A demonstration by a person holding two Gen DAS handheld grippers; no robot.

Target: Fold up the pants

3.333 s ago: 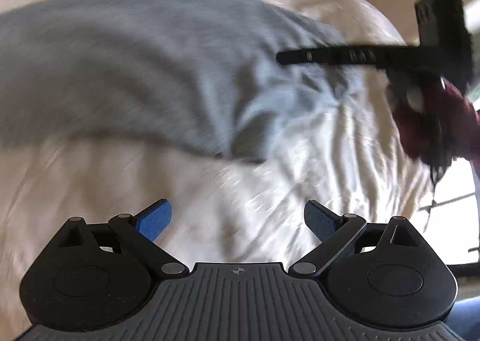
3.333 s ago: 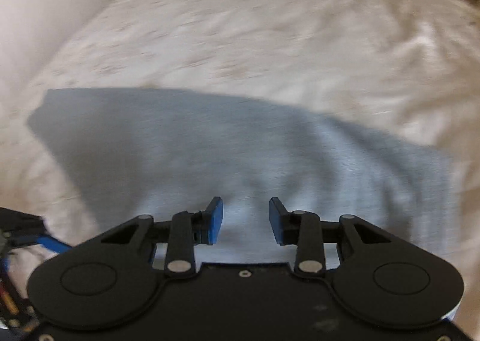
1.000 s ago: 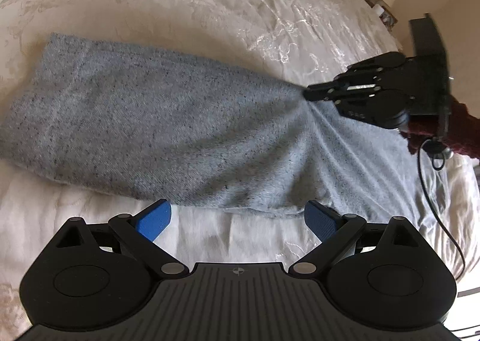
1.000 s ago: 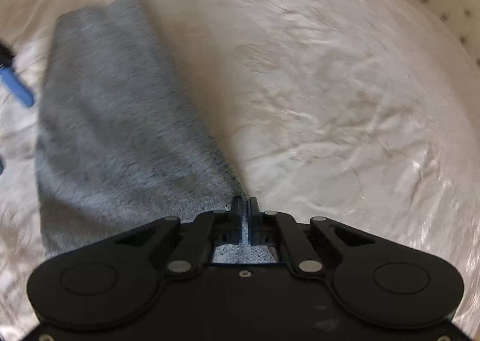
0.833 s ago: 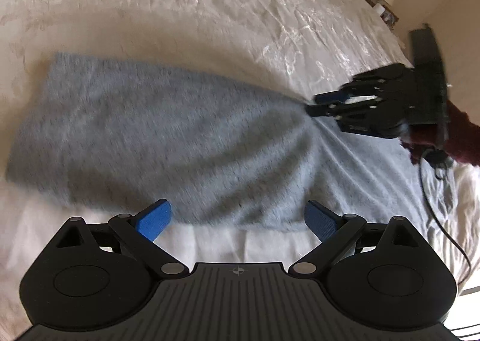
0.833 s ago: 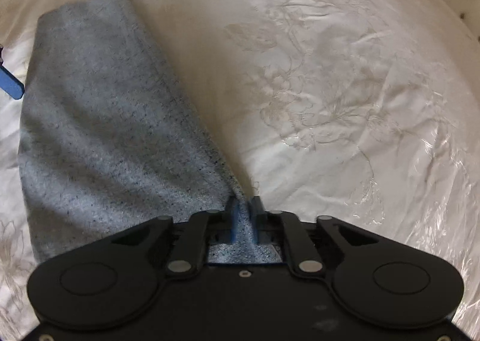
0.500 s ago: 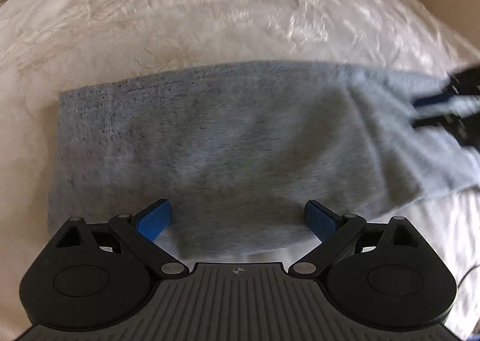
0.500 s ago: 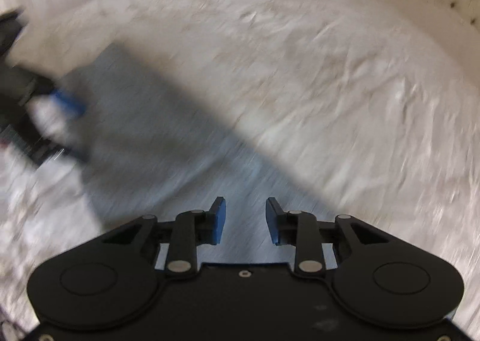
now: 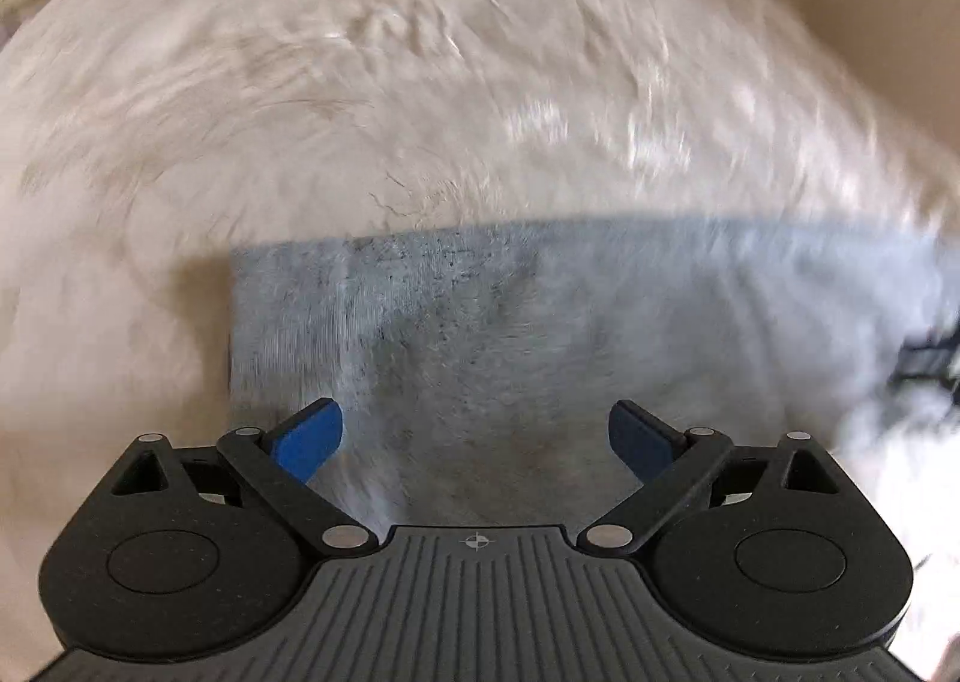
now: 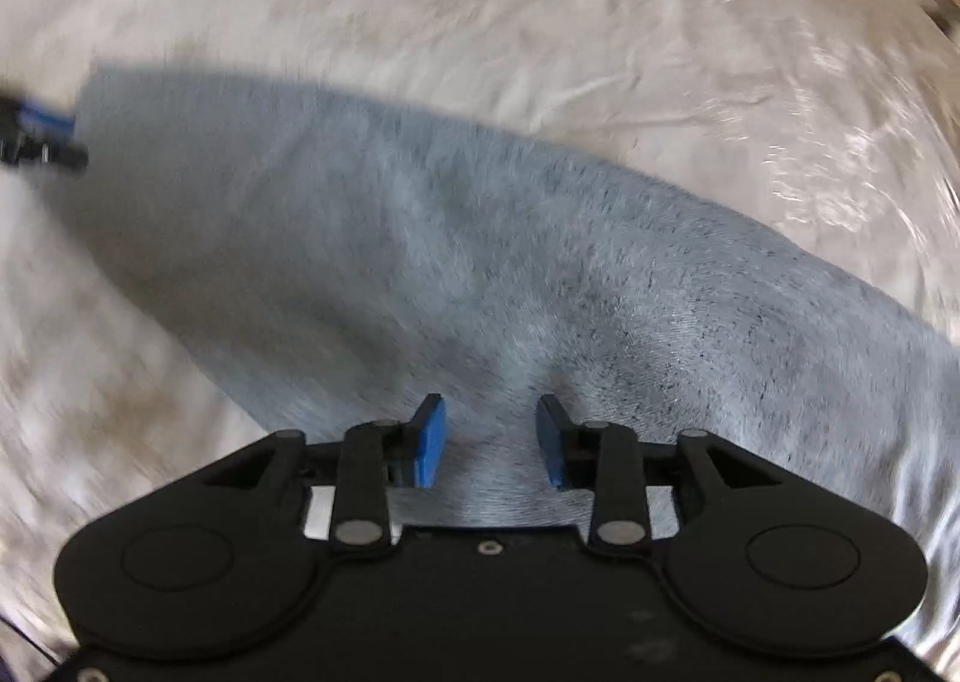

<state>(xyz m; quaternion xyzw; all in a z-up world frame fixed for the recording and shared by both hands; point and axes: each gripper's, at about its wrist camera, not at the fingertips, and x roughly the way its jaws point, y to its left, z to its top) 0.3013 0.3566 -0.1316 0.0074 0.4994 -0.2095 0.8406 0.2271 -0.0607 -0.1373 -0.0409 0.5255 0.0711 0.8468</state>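
The grey pants [image 10: 480,262] lie flat on the cream bedspread [image 10: 540,22], a long band running across the middle of the bed, with one squared end toward the bed's left side as the left wrist view shows it. The right gripper [image 10: 491,439] points steeply down over the cloth; its jaws are opening, blue pads clear of the fabric, nothing pinched. The left gripper [image 9: 475,439] also tilts steeply down above the squared end, its jaws spread wide and empty. Both views are motion-blurred.
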